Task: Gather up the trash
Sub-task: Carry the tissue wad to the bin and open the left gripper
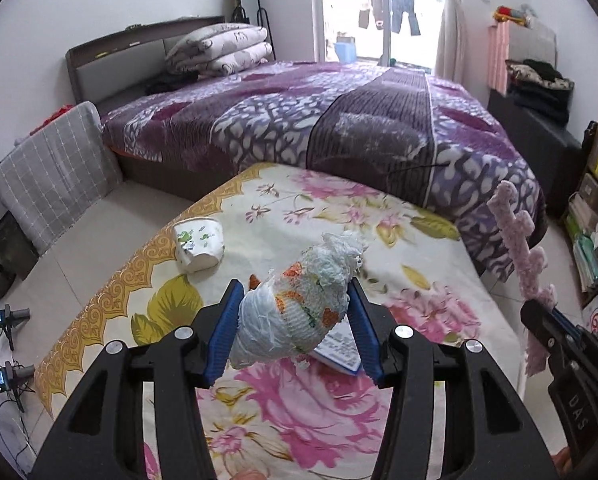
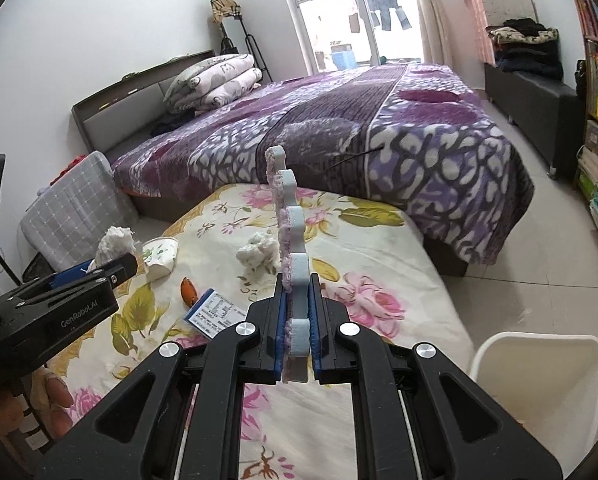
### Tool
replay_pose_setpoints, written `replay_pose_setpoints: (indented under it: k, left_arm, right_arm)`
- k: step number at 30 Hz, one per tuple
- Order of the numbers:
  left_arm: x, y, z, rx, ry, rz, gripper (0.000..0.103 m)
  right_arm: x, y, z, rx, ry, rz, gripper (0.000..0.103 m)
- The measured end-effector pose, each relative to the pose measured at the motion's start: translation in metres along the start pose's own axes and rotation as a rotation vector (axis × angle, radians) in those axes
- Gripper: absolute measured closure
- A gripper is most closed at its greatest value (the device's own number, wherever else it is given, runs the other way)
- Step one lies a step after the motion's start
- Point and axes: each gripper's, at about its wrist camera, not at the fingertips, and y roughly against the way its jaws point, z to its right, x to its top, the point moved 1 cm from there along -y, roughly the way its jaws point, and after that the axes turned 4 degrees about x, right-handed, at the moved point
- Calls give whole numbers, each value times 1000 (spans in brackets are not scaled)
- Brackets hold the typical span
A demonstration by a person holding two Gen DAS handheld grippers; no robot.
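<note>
White crumpled wrapping, a rolled bundle [image 1: 295,308], sits pinched in the left tool [image 1: 293,330], long axis pointing away, lifted above the floral bench [image 1: 379,220]; the right tool [image 2: 298,334] is pressed onto a pink foam strip [image 2: 289,224] standing upright; the white bin [image 2: 539,380] lies near right, closer to the right tool; a paper cup [image 1: 198,243] remains far left.

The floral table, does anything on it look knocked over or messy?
Yes. A paper cup lies tipped on its side near the table's left edge. A crumpled tissue wad sits mid-table, and an orange scrap lies beside a printed card.
</note>
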Motion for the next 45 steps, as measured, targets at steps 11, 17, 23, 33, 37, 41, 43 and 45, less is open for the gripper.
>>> replay_pose_setpoints:
  k: [11, 17, 23, 33, 37, 41, 43, 45]
  left_arm:
    - [-3, 19, 45, -47, -32, 16, 51]
    - [-6, 26, 70, -71, -69, 17, 51]
    - [-13, 35, 97, -97, -119, 24, 51]
    - [-25, 45, 142, -156, -189, 17, 51]
    - [-31, 50, 163, -190, -217, 13, 51]
    - [-35, 54, 180, -221, -234, 2, 51]
    - [-37, 57, 188, -231, -245, 3, 51]
    - [-39, 60, 198, -246, -257, 3, 51]
  right_arm:
    - [1, 29, 25, -49, -26, 21, 94]
    - [1, 44, 43, -78, -60, 27, 94]
    - [-2, 62, 71, -125, -109, 15, 94]
    - [-12, 87, 128, -213, -233, -37, 93]
    - [-17, 97, 148, -223, -295, -42, 90]
    - [-20, 112, 165, -253, -344, -15, 71]
    - [-21, 120, 172, -269, -358, 5, 64]
    - [-23, 127, 177, -282, -368, 17, 63]
